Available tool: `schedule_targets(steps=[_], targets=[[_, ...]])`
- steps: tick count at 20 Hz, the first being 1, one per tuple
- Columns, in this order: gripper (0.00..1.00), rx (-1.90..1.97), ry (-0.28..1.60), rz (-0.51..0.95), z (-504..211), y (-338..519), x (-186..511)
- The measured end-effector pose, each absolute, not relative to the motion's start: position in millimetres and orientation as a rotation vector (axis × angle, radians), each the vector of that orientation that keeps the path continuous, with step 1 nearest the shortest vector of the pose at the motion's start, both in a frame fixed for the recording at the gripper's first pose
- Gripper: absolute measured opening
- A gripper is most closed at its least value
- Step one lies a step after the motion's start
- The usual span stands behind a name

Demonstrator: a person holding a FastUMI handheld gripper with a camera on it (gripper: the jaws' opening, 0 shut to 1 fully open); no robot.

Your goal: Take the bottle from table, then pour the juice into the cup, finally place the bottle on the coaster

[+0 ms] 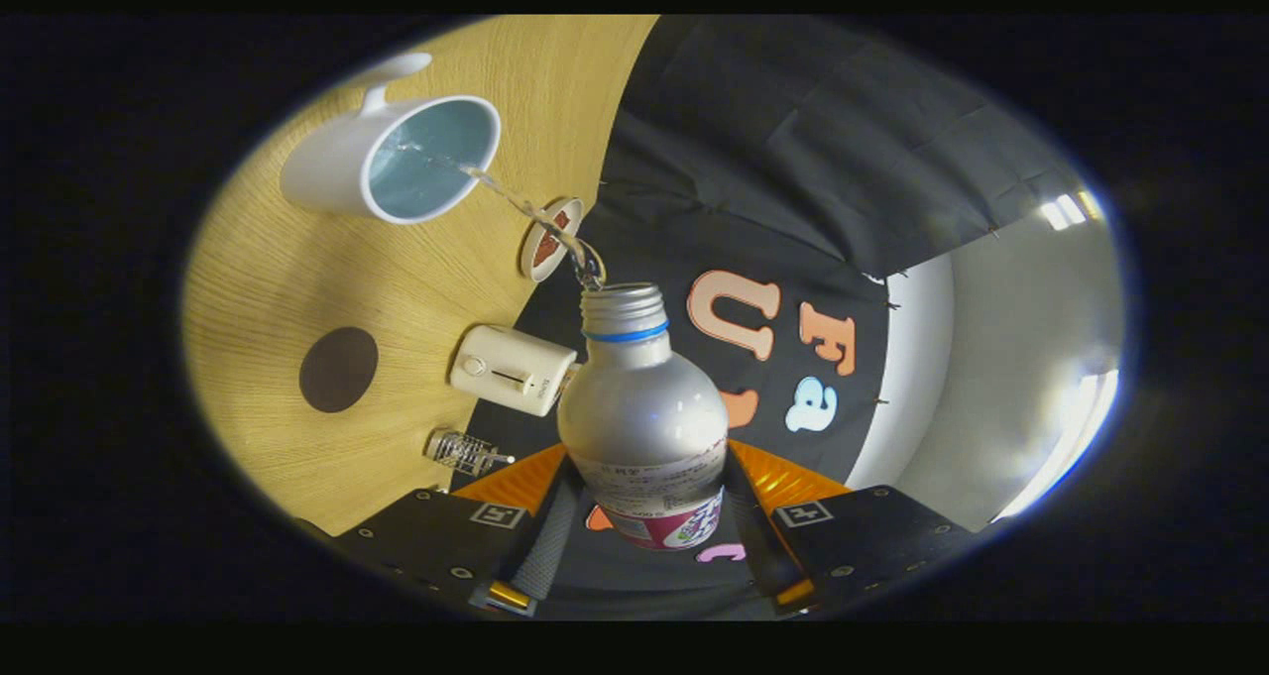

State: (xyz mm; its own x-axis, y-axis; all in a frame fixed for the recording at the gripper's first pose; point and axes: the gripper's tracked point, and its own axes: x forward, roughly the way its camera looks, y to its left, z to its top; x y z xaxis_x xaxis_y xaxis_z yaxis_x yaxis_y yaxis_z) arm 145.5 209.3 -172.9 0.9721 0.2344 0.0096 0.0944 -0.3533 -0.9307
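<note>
Wooden table; tool around labelled bottle, label illegible.

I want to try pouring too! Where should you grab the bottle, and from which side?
Grab the bottle around its wide round body, coming from behind its base with a finger on each side, as the gripper does now, shut on it. The body is broad and even; the neck is narrow and must stay free so juice runs into the cup.

Counted on the table near the cup: one bottle, two coasters, one white box, one small glass item.
</note>
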Motion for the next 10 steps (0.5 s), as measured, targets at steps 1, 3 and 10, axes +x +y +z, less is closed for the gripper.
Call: schedule_targets(steps=[1, 3, 10], targets=[[0.76, -1.934, -0.238, 0.148, -171.9, 209.4, 145.3], [0.76, -1.942, -0.248, 0.145, -170.9, 209.9, 146.1], [0.76, -1.959, -0.263, 0.16, -175.4, 216.0, 142.6]])
